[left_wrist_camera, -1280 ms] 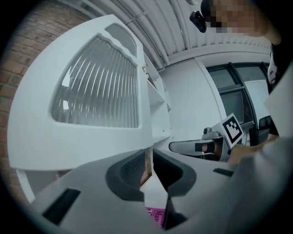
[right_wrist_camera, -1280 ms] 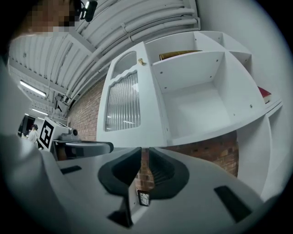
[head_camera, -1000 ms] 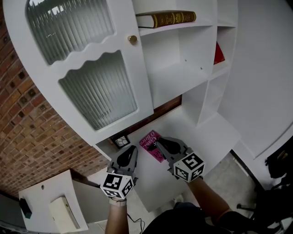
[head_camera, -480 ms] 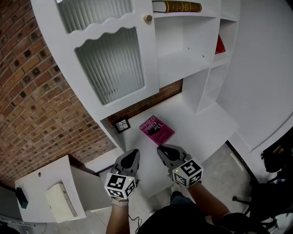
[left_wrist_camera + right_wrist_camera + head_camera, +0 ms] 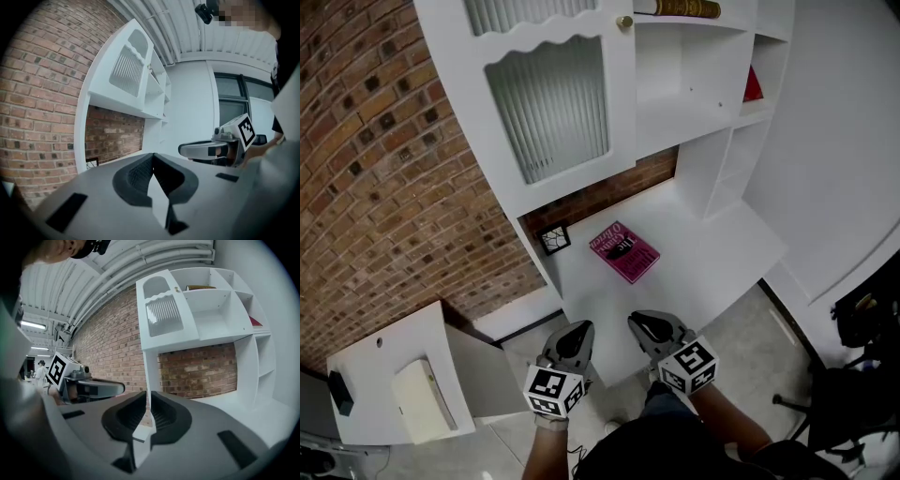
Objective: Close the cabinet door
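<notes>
The white cabinet door (image 5: 548,103), with ribbed glass panes and a brass knob (image 5: 623,21), lies flat against the cabinet front over the left section. It also shows in the right gripper view as door (image 5: 161,310) and in the left gripper view as door (image 5: 129,68). Both grippers hang low, over the floor in front of the white desk (image 5: 712,272), well away from the door. My left gripper (image 5: 573,339) (image 5: 151,159) is shut and empty. My right gripper (image 5: 650,328) (image 5: 146,401) is shut too, holding nothing.
A magenta book (image 5: 623,251) and a small framed picture (image 5: 554,238) lie on the desk. Open shelves hold a brown book (image 5: 689,8) and a red book (image 5: 753,86). A low white table (image 5: 389,366) with a beige box (image 5: 417,412) stands left, a black chair (image 5: 862,323) right.
The view has pulled back from the cabinet. Both grippers have moved off the desk edge, away from the magenta book, toward my body. The door looks the same.
</notes>
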